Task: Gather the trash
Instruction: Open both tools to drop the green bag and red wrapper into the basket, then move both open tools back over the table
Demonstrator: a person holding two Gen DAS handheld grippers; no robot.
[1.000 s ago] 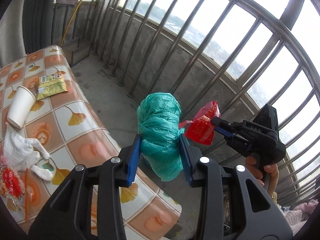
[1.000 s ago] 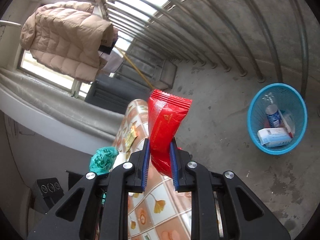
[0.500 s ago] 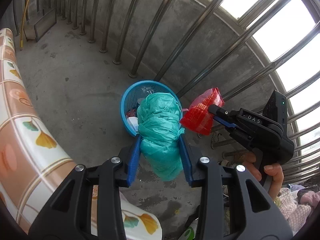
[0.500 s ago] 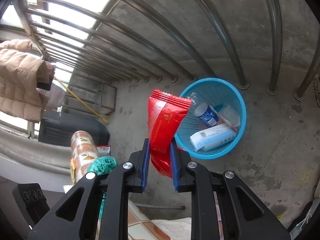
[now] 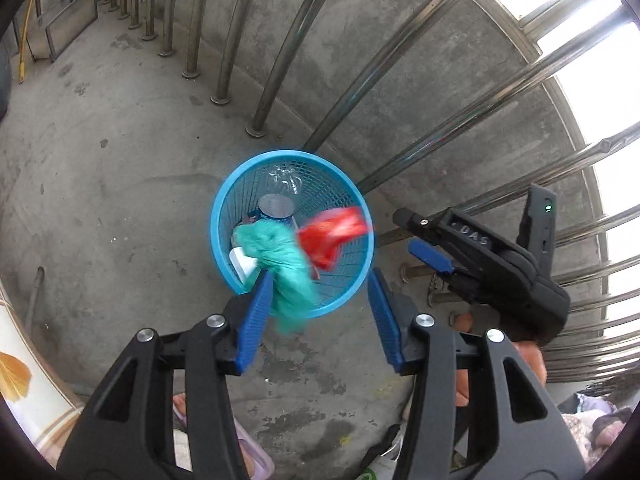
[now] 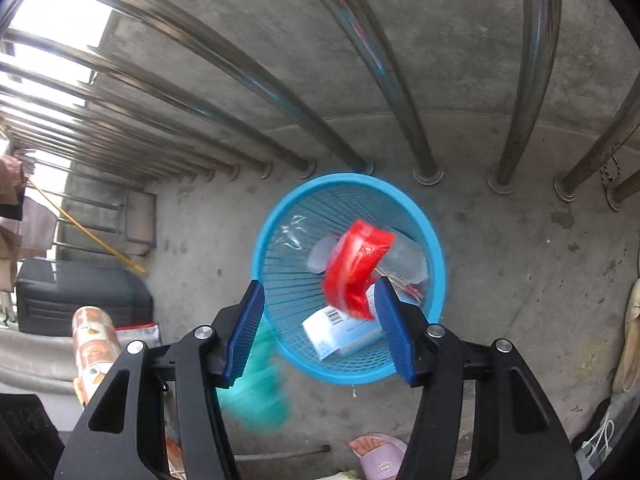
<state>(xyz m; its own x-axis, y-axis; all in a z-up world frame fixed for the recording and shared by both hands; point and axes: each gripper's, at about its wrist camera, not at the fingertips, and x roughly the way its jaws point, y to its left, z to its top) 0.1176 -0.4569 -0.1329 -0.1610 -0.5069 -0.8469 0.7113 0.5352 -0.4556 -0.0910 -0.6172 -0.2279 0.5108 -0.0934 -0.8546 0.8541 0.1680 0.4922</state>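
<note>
Both grippers opening, nothing gripped: left gripper (image 5: 320, 312), right gripper (image 6: 320, 324). Green bag (image 5: 280, 264), red wrapper (image 6: 356, 268): light, soft, crushable; pinch mid-body.

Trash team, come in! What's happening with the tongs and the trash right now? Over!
Left tongs, right tongs opening. Green bag, red wrapper blurred, loose over blue basket. Nothing blocking.

Grey, stained concrete floor (image 5: 120, 152) carries it all. A round blue plastic mesh basket (image 6: 434, 248) stands on it just ahead of both pairs of jaws, close against the feet of the steel railing bars (image 6: 426, 168). Behind and below the right jaws, a pink slipper (image 6: 380, 450) on a foot rests on the concrete. Far left of them, a dark ribbed box (image 6: 80, 300) sits on the floor.
</note>
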